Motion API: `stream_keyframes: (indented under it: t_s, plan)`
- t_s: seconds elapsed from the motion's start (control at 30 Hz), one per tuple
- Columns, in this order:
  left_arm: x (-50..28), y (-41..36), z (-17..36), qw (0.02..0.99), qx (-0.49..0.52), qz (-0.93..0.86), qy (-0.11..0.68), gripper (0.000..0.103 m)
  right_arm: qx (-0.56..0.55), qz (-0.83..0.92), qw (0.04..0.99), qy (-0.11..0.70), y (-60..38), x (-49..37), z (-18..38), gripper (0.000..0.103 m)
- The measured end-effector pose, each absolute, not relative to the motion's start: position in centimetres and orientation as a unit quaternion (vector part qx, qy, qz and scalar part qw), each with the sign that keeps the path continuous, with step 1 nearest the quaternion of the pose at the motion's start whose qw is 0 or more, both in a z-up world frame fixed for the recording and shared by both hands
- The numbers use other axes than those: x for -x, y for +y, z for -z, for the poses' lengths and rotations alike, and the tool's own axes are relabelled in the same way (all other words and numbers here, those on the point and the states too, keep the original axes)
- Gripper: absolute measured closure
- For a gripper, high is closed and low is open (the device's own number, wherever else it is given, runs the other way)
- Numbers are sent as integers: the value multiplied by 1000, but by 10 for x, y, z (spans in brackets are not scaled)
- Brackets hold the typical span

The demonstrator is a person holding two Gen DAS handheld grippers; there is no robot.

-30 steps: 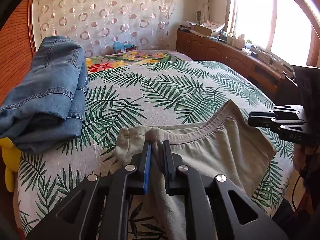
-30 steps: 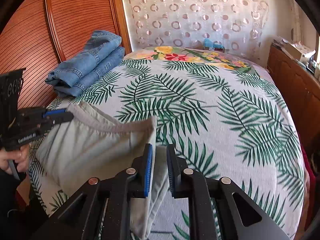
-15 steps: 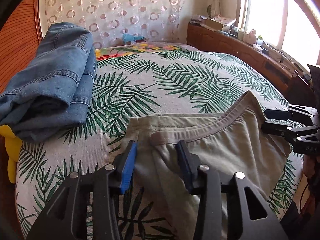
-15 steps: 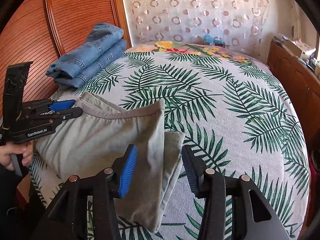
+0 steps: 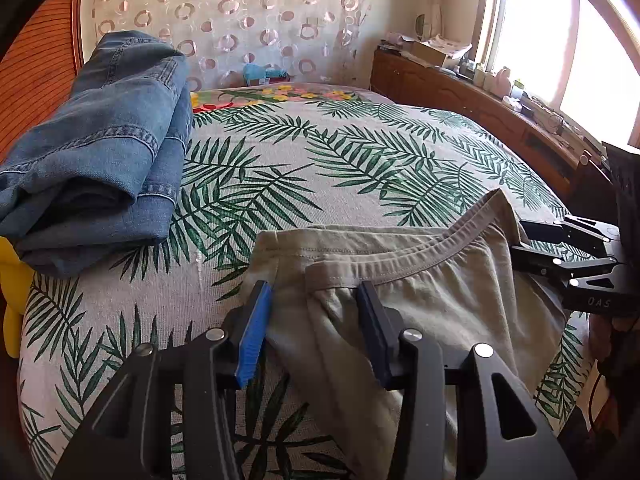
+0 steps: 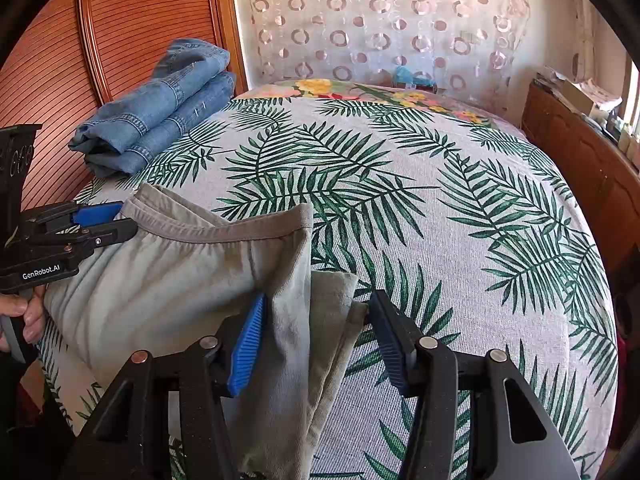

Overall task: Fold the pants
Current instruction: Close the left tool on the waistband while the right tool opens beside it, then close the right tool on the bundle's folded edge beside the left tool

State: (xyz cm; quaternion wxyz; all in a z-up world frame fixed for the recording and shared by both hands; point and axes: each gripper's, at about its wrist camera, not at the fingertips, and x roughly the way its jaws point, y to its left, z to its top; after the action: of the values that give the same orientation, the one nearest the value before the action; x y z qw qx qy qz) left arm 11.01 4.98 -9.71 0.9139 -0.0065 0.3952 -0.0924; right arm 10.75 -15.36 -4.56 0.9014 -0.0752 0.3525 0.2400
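Bed [image 5: 360,168], palm-leaf cover; circle-patterned curtain [image 6: 380,20] behind, wooden sideboard [image 5: 480,108] under window. Folded jeans [image 5: 100,152] at far left edge. Grey-green pants [image 5: 420,292] on near edge, waistband away. Left gripper [image 5: 316,320] and right gripper [image 6: 316,332]: jaws apart, straddling opposite waistband corners, cloth lying between them unclamped.

- There was one pair of grey pants [image 5: 440,300] on the bed.
- There was one folded pile of blue jeans [image 5: 100,160]; how many pairs it held could not be told.
- There were two grippers: left gripper [image 5: 316,320] and right gripper [image 6: 316,328].
- There was one bed [image 6: 440,200].
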Motion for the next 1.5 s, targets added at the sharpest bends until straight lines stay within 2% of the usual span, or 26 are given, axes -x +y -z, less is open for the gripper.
stream_keyframes:
  t_s: [0.1, 0.3, 0.6, 0.83, 1.2, 1.37, 1.5]
  plan:
    - [-110, 50, 97, 914, 8, 93, 394, 57, 77, -245, 900, 352, -155, -107, 48, 42]
    - [-110, 50, 98, 914, 8, 94, 394, 57, 79, -245, 900, 351, -154, -108, 49, 41]
    - [-109, 50, 97, 913, 7, 93, 397, 57, 83, -244, 900, 351, -153, -108, 49, 41]
    - [-106, 55, 75, 920, 2, 86, 383, 57, 84, -246, 900, 351, -152, -108, 49, 44]
    - [-124, 67, 94, 902, 19, 99, 420, 57, 86, -242, 901, 350, -152, -107, 49, 44]
    - [-123, 70, 96, 900, 26, 113, 421, 56, 84, -244, 901, 349, -153, -107, 49, 44]
    - [-124, 71, 98, 899, 28, 121, 420, 51, 84, -244, 901, 350, -152, -107, 49, 44]
